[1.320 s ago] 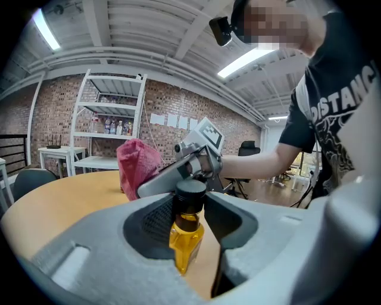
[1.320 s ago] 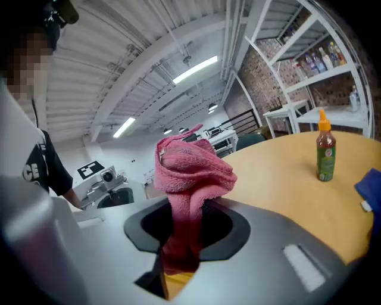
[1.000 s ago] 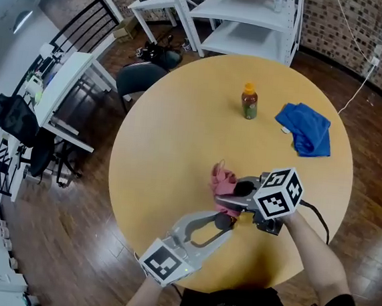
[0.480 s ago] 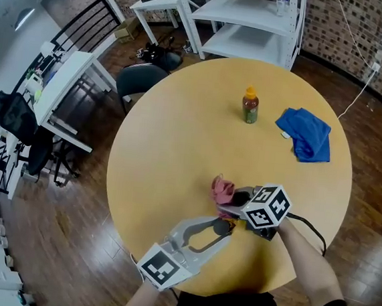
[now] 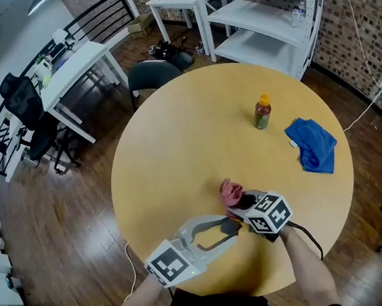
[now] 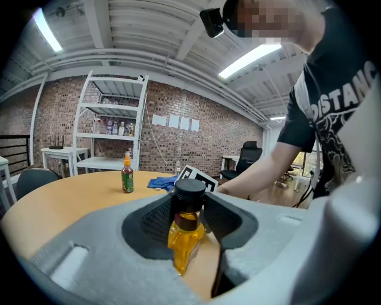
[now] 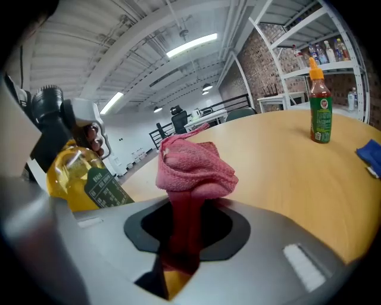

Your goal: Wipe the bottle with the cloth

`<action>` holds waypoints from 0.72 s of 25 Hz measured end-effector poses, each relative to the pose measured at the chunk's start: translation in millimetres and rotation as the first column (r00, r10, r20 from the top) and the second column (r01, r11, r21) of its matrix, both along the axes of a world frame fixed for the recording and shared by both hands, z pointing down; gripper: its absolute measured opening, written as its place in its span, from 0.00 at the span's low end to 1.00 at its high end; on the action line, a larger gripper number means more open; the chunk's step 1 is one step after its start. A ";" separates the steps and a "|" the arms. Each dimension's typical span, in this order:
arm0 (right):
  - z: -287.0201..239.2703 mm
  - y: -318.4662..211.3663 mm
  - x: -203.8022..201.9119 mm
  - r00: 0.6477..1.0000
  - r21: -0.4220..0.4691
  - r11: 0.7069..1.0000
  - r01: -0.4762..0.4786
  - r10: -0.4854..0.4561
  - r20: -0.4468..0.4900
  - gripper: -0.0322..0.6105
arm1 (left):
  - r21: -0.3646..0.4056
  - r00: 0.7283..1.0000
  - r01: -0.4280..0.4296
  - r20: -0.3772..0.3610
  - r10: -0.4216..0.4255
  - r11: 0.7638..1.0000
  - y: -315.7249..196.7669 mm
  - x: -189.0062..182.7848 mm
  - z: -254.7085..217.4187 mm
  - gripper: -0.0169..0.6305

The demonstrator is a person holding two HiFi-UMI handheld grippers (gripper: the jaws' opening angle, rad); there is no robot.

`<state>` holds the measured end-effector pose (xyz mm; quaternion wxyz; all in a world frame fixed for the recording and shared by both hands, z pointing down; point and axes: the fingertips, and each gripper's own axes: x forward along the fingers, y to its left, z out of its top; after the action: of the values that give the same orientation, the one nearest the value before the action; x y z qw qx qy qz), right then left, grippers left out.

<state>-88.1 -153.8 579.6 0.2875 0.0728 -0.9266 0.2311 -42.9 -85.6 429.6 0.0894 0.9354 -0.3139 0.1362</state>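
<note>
Bottle and cloth gripped over the round wooden table (image 5: 171, 147).
Lower centre of the head view, the left gripper (image 5: 232, 225) is clamped on a small clear bottle of yellow liquid with a black cap (image 6: 187, 226). Just beside it, the right gripper (image 5: 241, 202) pinches a bunched pink cloth (image 7: 191, 167). A crumpled blue cloth (image 5: 312, 146) lies upper right.

Bright, even light from ceiling strip lights (image 6: 256, 58); soft, faint shadows on the tabletop (image 5: 177, 154). Both gripper views bulge fisheye-like, corners black, near foreground soft.
</note>
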 end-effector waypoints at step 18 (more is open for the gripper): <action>-197.2 42.1 -74.7 0.818 0.042 0.844 0.535 -0.529 0.226 0.21 | 0.019 0.986 0.160 -0.049 -0.158 0.987 23.2 -38.6 10.2 0.27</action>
<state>-162.7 -111.7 382.5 0.2327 -0.2191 -0.9341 0.1593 -81.5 -62.4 439.8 0.0965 0.9113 -0.3869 0.1030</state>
